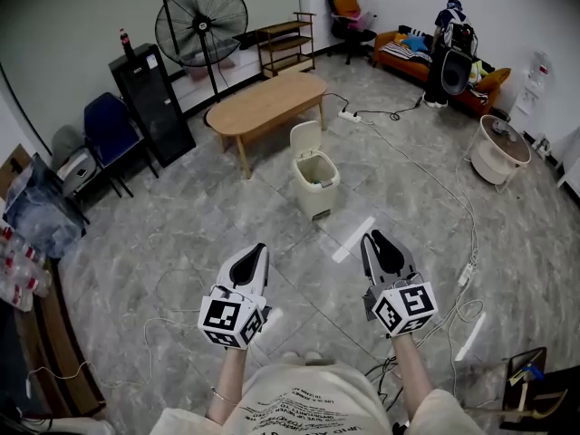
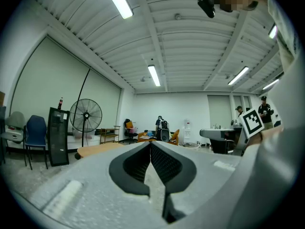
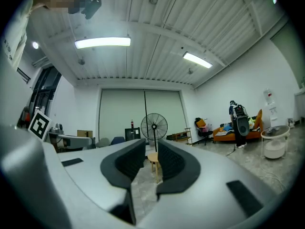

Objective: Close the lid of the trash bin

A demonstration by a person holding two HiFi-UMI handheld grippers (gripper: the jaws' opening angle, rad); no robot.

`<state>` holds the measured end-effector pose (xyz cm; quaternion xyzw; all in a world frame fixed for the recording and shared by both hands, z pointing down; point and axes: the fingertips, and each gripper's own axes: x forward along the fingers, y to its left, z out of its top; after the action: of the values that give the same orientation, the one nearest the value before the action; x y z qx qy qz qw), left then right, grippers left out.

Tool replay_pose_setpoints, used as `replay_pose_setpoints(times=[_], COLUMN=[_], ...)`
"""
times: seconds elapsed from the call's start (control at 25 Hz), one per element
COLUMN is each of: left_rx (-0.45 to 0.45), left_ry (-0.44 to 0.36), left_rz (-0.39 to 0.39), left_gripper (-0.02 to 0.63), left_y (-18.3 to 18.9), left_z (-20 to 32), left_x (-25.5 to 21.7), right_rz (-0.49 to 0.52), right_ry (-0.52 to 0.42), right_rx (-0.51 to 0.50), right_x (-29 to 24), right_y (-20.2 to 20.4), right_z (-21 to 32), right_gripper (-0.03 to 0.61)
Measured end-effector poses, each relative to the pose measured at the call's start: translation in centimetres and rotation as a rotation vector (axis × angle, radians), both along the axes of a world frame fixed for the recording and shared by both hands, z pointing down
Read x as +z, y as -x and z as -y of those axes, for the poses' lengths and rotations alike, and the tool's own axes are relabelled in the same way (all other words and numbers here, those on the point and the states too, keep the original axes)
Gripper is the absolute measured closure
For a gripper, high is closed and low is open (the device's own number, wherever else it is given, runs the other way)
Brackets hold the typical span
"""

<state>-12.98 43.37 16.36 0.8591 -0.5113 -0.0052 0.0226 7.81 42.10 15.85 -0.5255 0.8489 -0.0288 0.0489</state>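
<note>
The cream trash bin [image 1: 316,187] stands on the tiled floor beside the wooden table [image 1: 267,101], with its lid [image 1: 305,138] tipped up and back and the bin's mouth uncovered. Both grippers are held level well short of it, at the bottom of the head view. My left gripper [image 1: 261,247] is shut and holds nothing; in the left gripper view its tips [image 2: 150,144] meet. My right gripper [image 1: 373,236] has its jaws a little apart with nothing between them [image 3: 151,144]. The bin does not show in either gripper view.
A standing fan [image 1: 201,24] and a black cabinet [image 1: 149,102] are behind the table. White cables and a power strip [image 1: 468,273] trail over the floor to the right. A round white appliance [image 1: 500,149] and an orange sofa [image 1: 426,57] are at the far right.
</note>
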Motion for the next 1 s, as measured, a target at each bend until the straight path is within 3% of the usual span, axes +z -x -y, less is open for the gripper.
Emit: replay_pose_setpoints(times=[0.24,0.4,0.76,1.0], left_rx=[-0.007,-0.015,-0.008,0.002], left_ry=[0.017,0.03,0.042,0.051], left_rz=[0.004,0.011,0.015,0.0], left_gripper=[0.591,0.591,0.591,0.591], left_y=[-0.8,-0.7,-1.7,-2.2], left_z=[-0.3,0.2,4.0,9.2], left_x=[1.0,1.4,1.8,2.7], right_rz=[0.036,0.032,0.029,0.035], right_ry=[0.042,0.073,0.114,0.141], right_rx=[-0.012,-0.043,-0.031,-0.062], right_x=[1.5,2.4,3.9,5.1], right_y=[-1.0,-0.7,-2.0,-1.6], right_z=[0.6,1.4,4.8,9.4], right_gripper=[0.37,0.303,0.282,0.282])
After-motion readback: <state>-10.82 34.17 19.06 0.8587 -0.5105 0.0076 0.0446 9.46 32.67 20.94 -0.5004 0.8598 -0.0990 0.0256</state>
